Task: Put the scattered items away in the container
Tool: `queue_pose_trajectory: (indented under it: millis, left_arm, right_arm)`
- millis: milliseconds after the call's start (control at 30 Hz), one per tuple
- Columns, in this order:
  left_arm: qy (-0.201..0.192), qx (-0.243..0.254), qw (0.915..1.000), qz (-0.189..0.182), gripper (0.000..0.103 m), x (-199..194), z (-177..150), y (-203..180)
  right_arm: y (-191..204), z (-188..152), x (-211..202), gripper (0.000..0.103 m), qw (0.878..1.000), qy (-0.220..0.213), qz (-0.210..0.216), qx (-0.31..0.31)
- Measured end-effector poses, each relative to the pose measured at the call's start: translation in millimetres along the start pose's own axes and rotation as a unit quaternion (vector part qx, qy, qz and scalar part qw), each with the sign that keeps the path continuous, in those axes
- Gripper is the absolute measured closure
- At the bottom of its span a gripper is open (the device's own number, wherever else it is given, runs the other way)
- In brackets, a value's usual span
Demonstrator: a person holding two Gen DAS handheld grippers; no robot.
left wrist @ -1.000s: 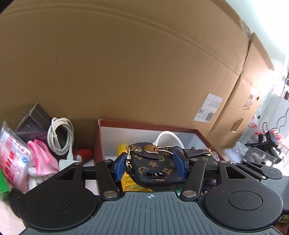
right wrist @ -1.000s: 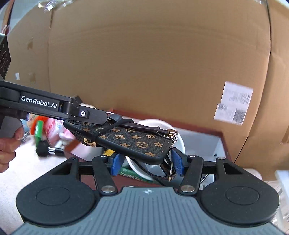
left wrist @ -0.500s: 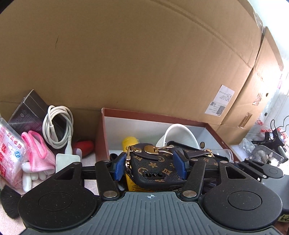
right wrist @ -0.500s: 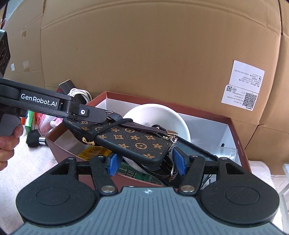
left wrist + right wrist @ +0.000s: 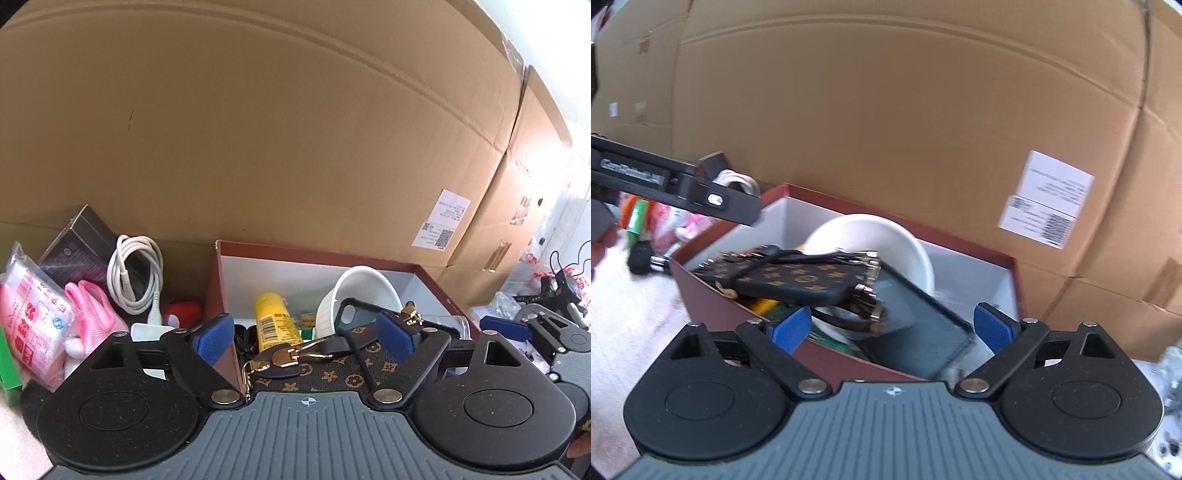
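A brown monogram phone case point(image 5: 332, 376) with gold clasps and a strap lies loose in the red-brown box point(image 5: 218, 280), on top of a dark case point(image 5: 916, 325) and against a white bowl point(image 5: 362, 295). A yellow bottle point(image 5: 273, 325) lies in the box too. My left gripper point(image 5: 306, 338) is over the near rim, its jaws opening; the case sits below and between the blue pads point(image 5: 214, 339) without touching them. My right gripper point(image 5: 893, 328) is also opening, with the blurred case point(image 5: 798, 277) beyond its pads and nothing held.
Left of the box lie a coiled white cable point(image 5: 135, 280), a pink item point(image 5: 92, 314), a red-printed packet point(image 5: 29, 317), a dark carton point(image 5: 81, 243) and a red object point(image 5: 184, 308). Tall cardboard boxes point(image 5: 295, 147) wall the back. A hand point(image 5: 598, 236) holds the left gripper.
Both grippers were shut on the monogram case, one at each end. Their jaws have spread wide and the case has dropped into the box.
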State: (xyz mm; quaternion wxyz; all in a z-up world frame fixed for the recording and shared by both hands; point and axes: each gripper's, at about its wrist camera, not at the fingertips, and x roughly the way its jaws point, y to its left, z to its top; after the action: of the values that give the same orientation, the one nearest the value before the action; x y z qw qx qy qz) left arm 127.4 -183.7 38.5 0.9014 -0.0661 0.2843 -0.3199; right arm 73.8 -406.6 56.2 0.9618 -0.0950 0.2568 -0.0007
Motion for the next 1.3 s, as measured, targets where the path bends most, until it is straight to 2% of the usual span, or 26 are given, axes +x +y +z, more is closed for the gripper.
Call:
queue_pose_trajectory:
  millis: [200,400,500,533,600,667,833,1000,1033,1067,1133,1300]
  left_arm:
    - [0.005,-0.004,1.0,-0.007,0.011,-3.9,-6.0,-1.9]
    - [0.012,-0.009,0.9995,-0.028,0.01,-6.3,-11.2,-12.4]
    - [0.022,-0.01,0.9985,-0.049,0.01,-3.3,-14.1,-15.5]
    - [0.03,-0.013,0.9979,-0.055,0.01,1.0,-14.7,-15.7]
    - [0.047,-0.018,0.9973,-0.054,0.011,11.6,-15.7,-15.2]
    - [0.055,-0.013,0.9972,-0.049,0.012,21.8,-17.6,-15.1]
    - [0.048,0.005,0.9984,-0.031,0.012,37.4,-16.5,-20.7]
    - [0.031,0.004,0.9991,-0.03,0.009,36.6,-18.0,-19.0]
    - [0.025,0.004,0.9992,-0.032,0.008,33.4,-19.6,-18.7]
    - [0.018,0.003,0.9993,-0.033,0.003,29.3,-21.4,-18.4]
    - [0.007,0.007,0.9993,-0.035,0.0,18.6,-25.9,-19.1]
    - [-0.027,-0.005,0.9991,-0.032,0.0,-19.0,-39.9,-11.2]
  right_arm:
    - [-8.0,-2.4,-24.0,0.009,1.0,-0.023,-0.001,0.013]
    - [-1.1,4.6,-38.2,0.021,0.999,-0.049,0.011,0.016]
    - [11.8,10.3,-23.9,0.029,0.999,-0.032,0.022,0.003]
    - [15.3,11.2,-15.8,0.036,0.999,-0.019,0.027,0.001]
    - [21.3,11.3,-2.4,0.042,0.999,0.001,0.034,0.002]
    - [24.3,12.2,9.8,0.058,0.999,0.019,0.042,0.002]
    - [30.8,12.5,25.7,0.061,0.998,0.035,0.045,-0.003]
    - [30.8,13.4,31.9,0.061,0.998,0.035,0.044,0.011]
    - [31.3,12.8,31.3,0.057,0.999,0.031,0.043,0.012]
    - [31.6,11.8,30.0,0.037,0.998,0.028,0.045,0.016]
    - [35.0,10.2,24.7,0.014,0.998,0.014,0.048,0.03]
    - [60.0,7.1,-1.5,0.007,0.998,-0.033,0.047,0.011]
